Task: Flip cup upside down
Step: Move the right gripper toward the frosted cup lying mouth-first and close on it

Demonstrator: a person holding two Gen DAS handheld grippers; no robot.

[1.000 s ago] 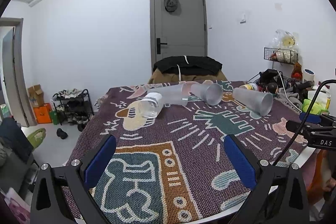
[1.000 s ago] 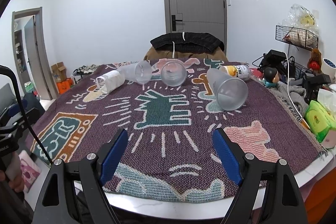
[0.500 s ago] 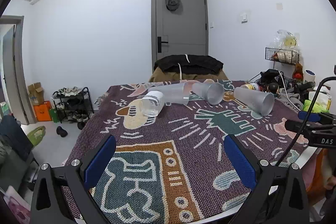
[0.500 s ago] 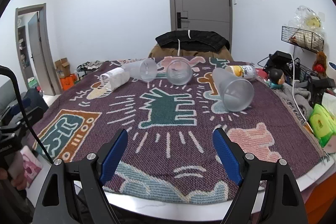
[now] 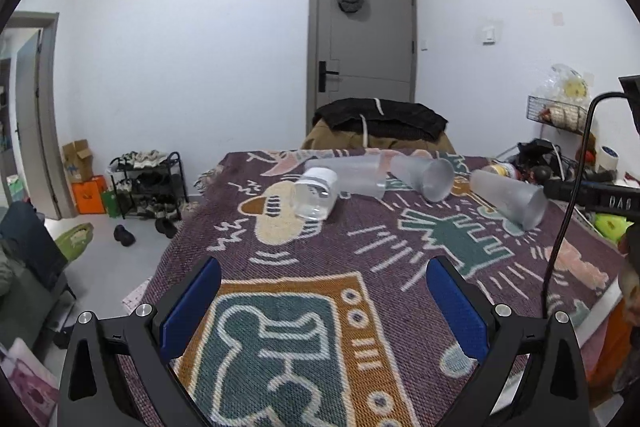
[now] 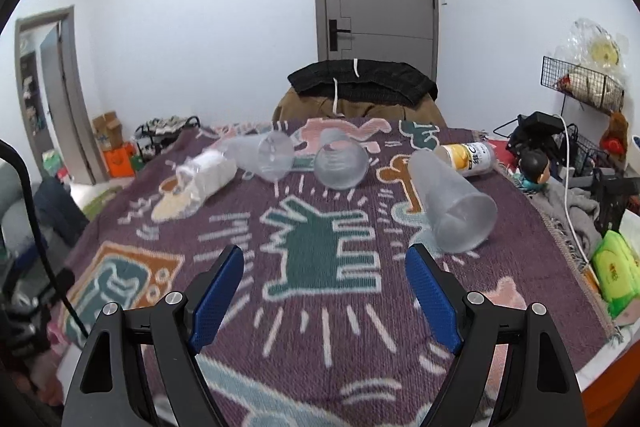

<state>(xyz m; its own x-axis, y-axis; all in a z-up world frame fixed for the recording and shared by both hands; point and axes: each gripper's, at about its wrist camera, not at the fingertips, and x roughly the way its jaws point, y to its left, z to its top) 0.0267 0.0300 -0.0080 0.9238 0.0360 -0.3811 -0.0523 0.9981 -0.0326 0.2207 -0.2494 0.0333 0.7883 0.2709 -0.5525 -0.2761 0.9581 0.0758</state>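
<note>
Several frosted plastic cups lie on their sides on the patterned rug-covered table. In the right wrist view the nearest cup point(image 6: 454, 205) lies just beyond my open, empty right gripper point(image 6: 325, 287), mouth toward me. Two more cups point(image 6: 340, 161) point(image 6: 266, 155) lie farther back. A clear jar with a white label point(image 6: 204, 175) lies at the left. In the left wrist view my open, empty left gripper point(image 5: 323, 301) hovers over the table's near left part, well short of the jar point(image 5: 318, 193) and cups point(image 5: 424, 173) point(image 5: 508, 197).
A yellow can point(image 6: 466, 157) lies at the far right of the table point(image 6: 320, 307). Clutter, cables and a green packet point(image 6: 616, 273) sit at the right edge. A chair with dark clothes point(image 6: 360, 85) stands behind the table. A shoe rack point(image 5: 148, 183) stands on the floor, left.
My right gripper has moved forward toward the nearest cup, which now looks larger. My left gripper has shifted slightly forward and left. No cup has moved.
</note>
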